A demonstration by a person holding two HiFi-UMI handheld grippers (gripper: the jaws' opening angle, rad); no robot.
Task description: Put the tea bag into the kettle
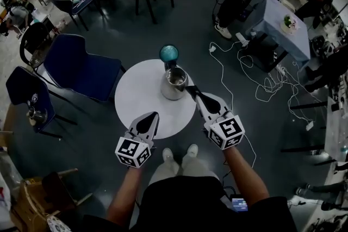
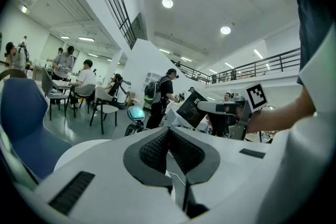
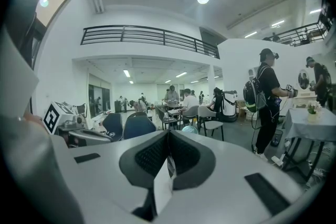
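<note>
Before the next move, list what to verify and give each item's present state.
1. Right gripper shut on the tea bag: ok, white paper sits between its closed jaws.
2. Kettle open at the top: ok, no lid on it in the head view.
3. Kettle upright on the white table: ok.
4. Right gripper over the kettle's mouth: not ok, its tips are beside the rim on the near right.
5. Left gripper out of the way: ok, shut and apart from the kettle.
6. Tea bag hanging free below the jaws: cannot tell.

Kettle [image 1: 174, 84] mouth open, teal ball [image 1: 168, 53] behind
</note>
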